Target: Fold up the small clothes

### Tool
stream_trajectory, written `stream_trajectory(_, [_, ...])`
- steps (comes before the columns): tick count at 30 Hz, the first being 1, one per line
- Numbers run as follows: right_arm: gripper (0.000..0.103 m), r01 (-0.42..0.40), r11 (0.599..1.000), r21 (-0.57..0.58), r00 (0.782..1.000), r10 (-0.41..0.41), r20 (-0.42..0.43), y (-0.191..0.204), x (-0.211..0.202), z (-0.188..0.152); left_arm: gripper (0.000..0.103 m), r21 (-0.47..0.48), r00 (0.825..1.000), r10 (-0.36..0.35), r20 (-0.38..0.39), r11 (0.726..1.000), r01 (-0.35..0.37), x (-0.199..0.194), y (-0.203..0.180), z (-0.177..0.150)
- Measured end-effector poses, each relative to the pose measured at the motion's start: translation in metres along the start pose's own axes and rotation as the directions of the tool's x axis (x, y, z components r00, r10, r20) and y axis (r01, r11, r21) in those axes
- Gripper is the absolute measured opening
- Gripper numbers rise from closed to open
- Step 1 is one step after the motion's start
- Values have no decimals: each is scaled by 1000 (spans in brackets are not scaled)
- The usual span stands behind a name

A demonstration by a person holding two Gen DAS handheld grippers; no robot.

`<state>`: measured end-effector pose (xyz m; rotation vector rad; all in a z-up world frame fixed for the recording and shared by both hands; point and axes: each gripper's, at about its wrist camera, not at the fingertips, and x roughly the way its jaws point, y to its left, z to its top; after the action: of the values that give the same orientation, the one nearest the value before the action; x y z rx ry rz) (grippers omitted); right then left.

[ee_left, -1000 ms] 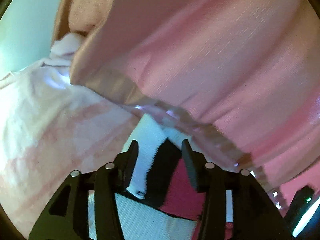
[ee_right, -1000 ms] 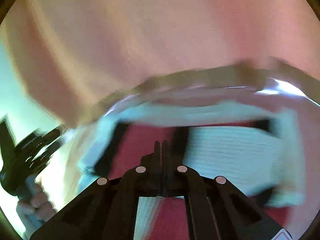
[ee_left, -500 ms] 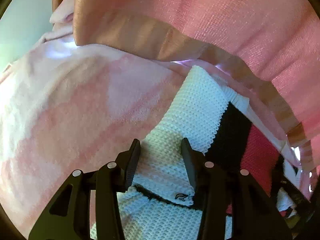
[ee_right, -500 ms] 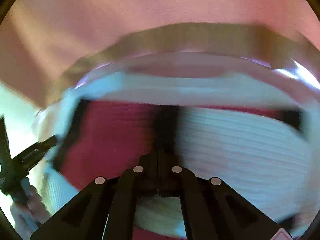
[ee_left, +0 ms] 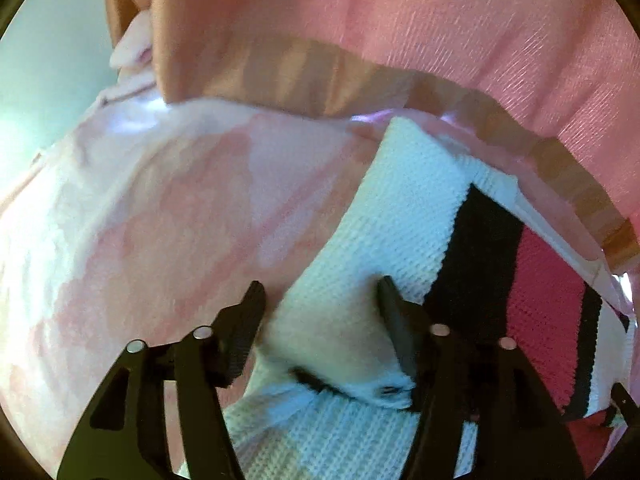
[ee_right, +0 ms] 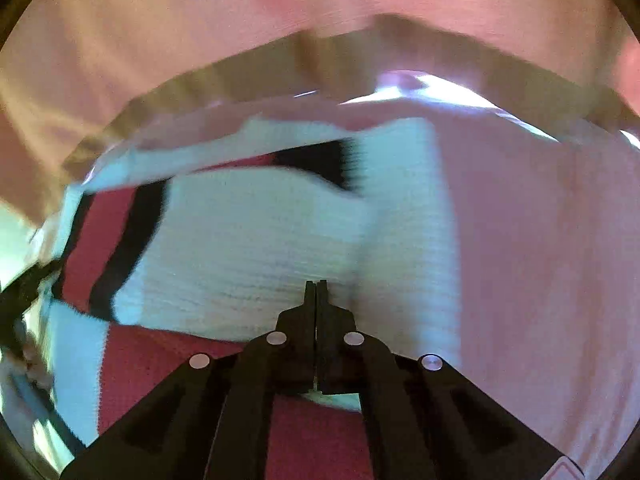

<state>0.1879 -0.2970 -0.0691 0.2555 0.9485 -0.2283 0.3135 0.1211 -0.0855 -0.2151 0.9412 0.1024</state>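
Note:
A small knitted garment (ee_left: 404, 216) in white, black and red lies on a pale pink patterned cloth (ee_left: 152, 232). My left gripper (ee_left: 322, 296) is open, its jaws apart on either side of a white fold of the knit, close over it. In the right wrist view the same knit (ee_right: 248, 248) fills the middle. My right gripper (ee_right: 317, 285) is shut on the knit's edge, with white fabric showing under the fingers.
A large pink fabric with a tan hem band (ee_left: 440, 32) hangs close above and behind the garment in both views (ee_right: 320, 8). A pale teal surface (ee_left: 48, 64) shows at the far left.
My left gripper has opened wider and moved over the white part of the knit. My right gripper has stayed shut and carried the knit's edge, so more white and pink cloth shows at right.

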Motion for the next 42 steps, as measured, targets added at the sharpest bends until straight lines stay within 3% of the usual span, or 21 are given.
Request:
stream_trajectory(2, [5, 152, 988, -8, 987, -151, 51, -16, -36, -13, 58, 14, 1000, -1, -9, 1000, 1, -10, 3, -4])
stream_trajectory(3, [10, 151, 989, -6, 987, -150, 63, -20, -51, -19, 58, 29, 1000, 3, -10, 1000, -3, -18, 6, -5])
stream_trajectory(5, [13, 79, 997, 8, 995, -79, 64, -27, -88, -42, 58, 36, 1000, -8, -18, 999, 9, -39, 16, -8])
stream_trajectory(7, [31, -17, 1000, 10, 999, 17, 47, -29, -115, -71, 60, 28, 996, -60, -60, 998, 61, -65, 33, -17])
stream_trajectory(8, [50, -53, 999, -1, 998, 53, 26, -25, -128, -96, 61, 42, 994, -79, -69, 996, 82, -76, 39, -25])
stream_trajectory(9, [55, -79, 997, -16, 997, 79, 9, -21, -134, -117, 65, 72, 994, -76, -75, 994, 82, -90, 45, -37])
stream_trajectory(12, [55, -149, 986, -70, 987, 144, -72, -11, -154, -196, 74, 164, 996, -39, -78, 985, 51, -129, 71, -78])
stream_trajectory(16, [56, -229, 971, -64, 961, 216, -173, -2, -158, -271, 78, 123, 977, -27, -210, 991, 54, -145, 110, -137])
stream_trajectory(19, [56, -301, 954, -19, 935, 291, -205, 0, -147, -286, 78, 57, 963, -36, -267, 997, 54, -151, 128, -163])
stream_trajectory(23, [59, -293, 956, -19, 946, 287, -154, 8, -142, -291, 78, 16, 936, -65, -345, 997, 75, -146, 132, -190])
stream_trajectory(24, [59, -294, 956, -17, 946, 289, -144, 8, -142, -291, 80, 24, 944, -60, -323, 997, 72, -148, 130, -193])
stream_trajectory(27, [54, -293, 955, -31, 950, 288, -119, 12, -141, -291, 80, 63, 951, -29, -308, 997, 51, -147, 122, -200])
stream_trajectory(28, [39, -290, 956, -41, 952, 283, -116, 13, -141, -289, 72, 81, 955, -20, -296, 996, 46, -148, 118, -201])
stream_trajectory(29, [9, -301, 953, -33, 945, 294, -140, 13, -136, -287, 61, 108, 959, -22, -281, 993, 55, -150, 114, -202])
stream_trajectory(30, [7, -333, 943, 10, 932, 330, -150, 7, -132, -283, 30, 126, 959, -47, -280, 988, 86, -151, 110, -202])
stream_trajectory(31, [7, -340, 940, 38, 929, 342, -142, 0, -133, -279, 12, 130, 952, -91, -292, 983, 133, -152, 106, -202])
stream_trajectory(32, [7, -327, 944, 33, 938, 329, -112, -6, -142, -275, 12, 102, 940, -151, -306, 977, 189, -157, 106, -202])
stream_trajectory(35, [6, -303, 953, 17, 953, 303, 9, -33, -191, -261, 11, 99, 945, -222, -238, 963, 251, -196, 103, -204])
stream_trajectory(37, [6, -285, 959, 6, 957, 284, 63, -52, -224, -258, 11, 97, 930, -294, -219, 942, 321, -228, 98, -211])
stream_trajectory(40, [6, -224, 974, -31, 969, 226, 99, -75, -270, -268, 11, 111, 912, -340, -231, 922, 371, -262, 89, -231])
stream_trajectory(42, [6, -193, 980, -44, 976, 197, 94, -85, -291, -288, 11, 149, 912, -331, -242, 916, 372, -286, 86, -259])
